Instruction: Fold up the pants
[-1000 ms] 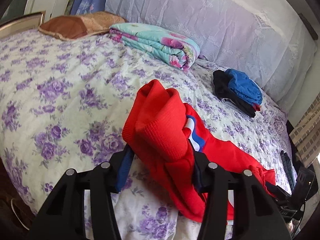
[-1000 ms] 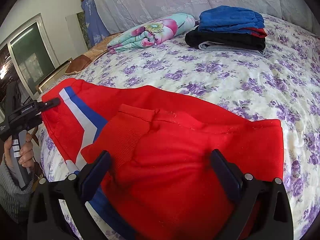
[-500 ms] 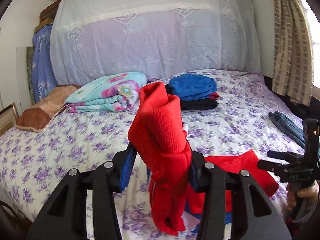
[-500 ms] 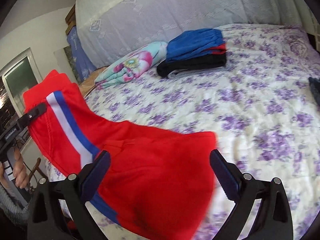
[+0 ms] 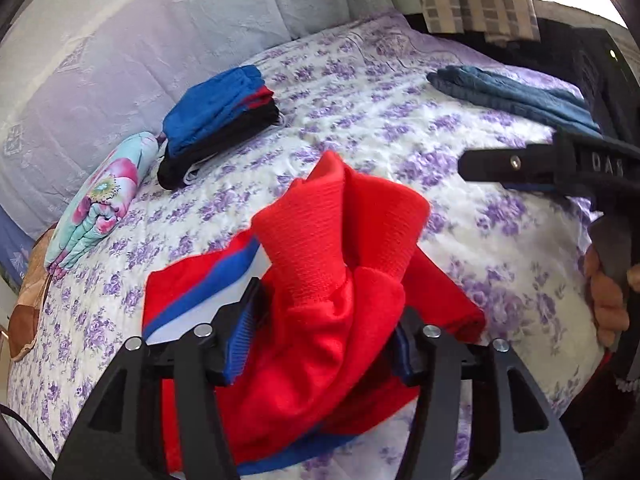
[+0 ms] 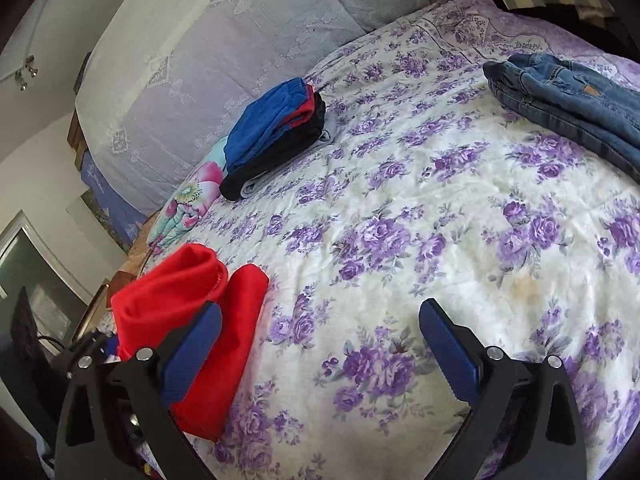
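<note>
Still, left gripper (image 5: 320,344) jaws opening around red pants (image 5: 332,280); right gripper (image 6: 320,344) jaws wide, empty.

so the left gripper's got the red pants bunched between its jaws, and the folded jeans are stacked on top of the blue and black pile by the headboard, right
Not quite. The left gripper does have the red pants bunched between its jaws. But the folded jeans lie alone on the bedspread, well apart from the blue and black pile. The right wrist view shows the gap clearly.
</note>
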A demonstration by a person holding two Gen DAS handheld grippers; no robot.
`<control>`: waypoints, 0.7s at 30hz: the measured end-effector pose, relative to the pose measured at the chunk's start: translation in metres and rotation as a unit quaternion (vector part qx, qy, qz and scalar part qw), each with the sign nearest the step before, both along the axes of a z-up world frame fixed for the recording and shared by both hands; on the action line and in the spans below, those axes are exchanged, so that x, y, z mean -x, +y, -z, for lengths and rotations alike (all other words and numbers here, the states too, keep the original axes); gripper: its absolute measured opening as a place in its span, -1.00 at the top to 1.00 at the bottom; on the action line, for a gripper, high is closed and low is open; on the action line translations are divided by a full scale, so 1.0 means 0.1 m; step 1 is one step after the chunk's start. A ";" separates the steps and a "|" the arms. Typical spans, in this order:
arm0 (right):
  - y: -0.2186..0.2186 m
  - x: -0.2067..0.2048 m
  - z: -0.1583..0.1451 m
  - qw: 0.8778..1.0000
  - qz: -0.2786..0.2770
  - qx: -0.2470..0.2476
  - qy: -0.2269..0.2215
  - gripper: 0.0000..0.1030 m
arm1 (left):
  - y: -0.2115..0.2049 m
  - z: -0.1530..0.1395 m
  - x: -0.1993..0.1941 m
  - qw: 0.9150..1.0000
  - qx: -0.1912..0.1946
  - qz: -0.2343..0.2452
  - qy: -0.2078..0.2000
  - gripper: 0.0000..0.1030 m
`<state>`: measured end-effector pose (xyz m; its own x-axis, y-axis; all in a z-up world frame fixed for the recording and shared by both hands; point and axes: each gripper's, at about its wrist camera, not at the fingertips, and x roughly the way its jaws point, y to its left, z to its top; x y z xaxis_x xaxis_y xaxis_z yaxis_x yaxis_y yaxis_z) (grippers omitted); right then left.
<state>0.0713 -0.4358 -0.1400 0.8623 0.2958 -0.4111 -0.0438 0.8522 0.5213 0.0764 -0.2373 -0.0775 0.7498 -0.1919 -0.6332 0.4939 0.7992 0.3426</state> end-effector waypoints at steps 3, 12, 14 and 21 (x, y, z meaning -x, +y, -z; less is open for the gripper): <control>0.01 -0.02 0.01 1.000 -0.001 0.002 0.001 -0.93 | 0.03 -0.17 0.19 0.999 0.011 0.021 -0.044 -0.84; 0.02 -0.02 0.01 1.000 0.000 0.005 -0.001 -0.93 | 0.40 -0.64 0.15 0.993 0.065 -0.023 -0.098 -0.90; 0.02 -0.02 0.01 1.000 0.000 0.006 0.000 -0.93 | 0.57 -0.60 -0.07 0.992 0.083 -0.067 -0.064 -0.90; 0.03 -0.01 0.01 1.000 0.002 0.010 0.001 -0.93 | 0.68 -0.23 -0.26 0.988 0.127 -0.074 0.053 -0.88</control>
